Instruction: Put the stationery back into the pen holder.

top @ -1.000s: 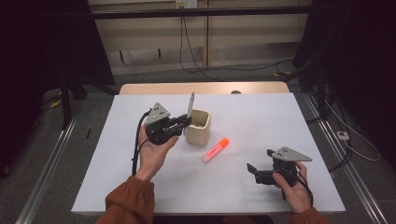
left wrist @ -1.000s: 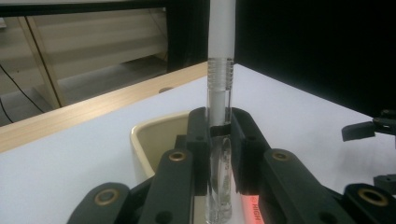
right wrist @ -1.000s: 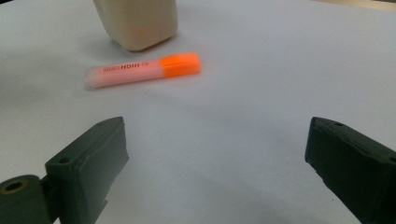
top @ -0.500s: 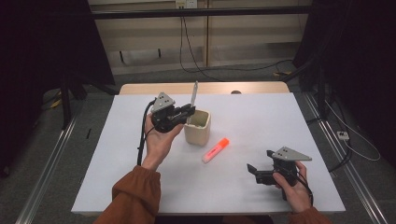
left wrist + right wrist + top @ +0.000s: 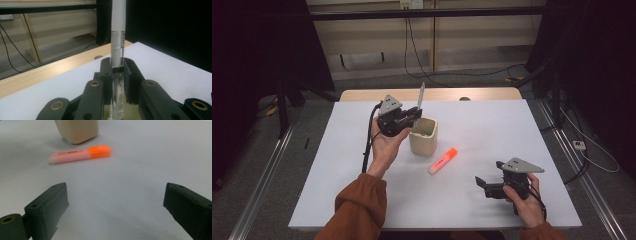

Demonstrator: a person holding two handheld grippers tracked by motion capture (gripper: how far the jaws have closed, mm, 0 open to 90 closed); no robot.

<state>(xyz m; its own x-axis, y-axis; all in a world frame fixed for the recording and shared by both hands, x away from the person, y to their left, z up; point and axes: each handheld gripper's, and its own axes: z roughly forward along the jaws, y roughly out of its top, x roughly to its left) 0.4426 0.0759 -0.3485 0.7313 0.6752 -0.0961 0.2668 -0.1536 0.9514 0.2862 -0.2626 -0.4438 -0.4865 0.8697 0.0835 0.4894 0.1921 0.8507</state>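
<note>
I have the left gripper [image 5: 412, 116] clamped on the pen [image 5: 117, 62], upright over the cup [image 5: 423, 136]; right gripper [image 5: 484, 186] gapes empty, highlighter [image 5: 442, 161] remains on the table

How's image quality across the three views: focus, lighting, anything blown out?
High view: sharp, evenly lit table, dark surroundings, soft shadow beside the cup. Left gripper view: the pen in the left claw is crisp, its white upper barrel nearly blown out; background right is black. Right gripper view: highlighter fairly sharp, the right claw close and soft, flat light.
</note>
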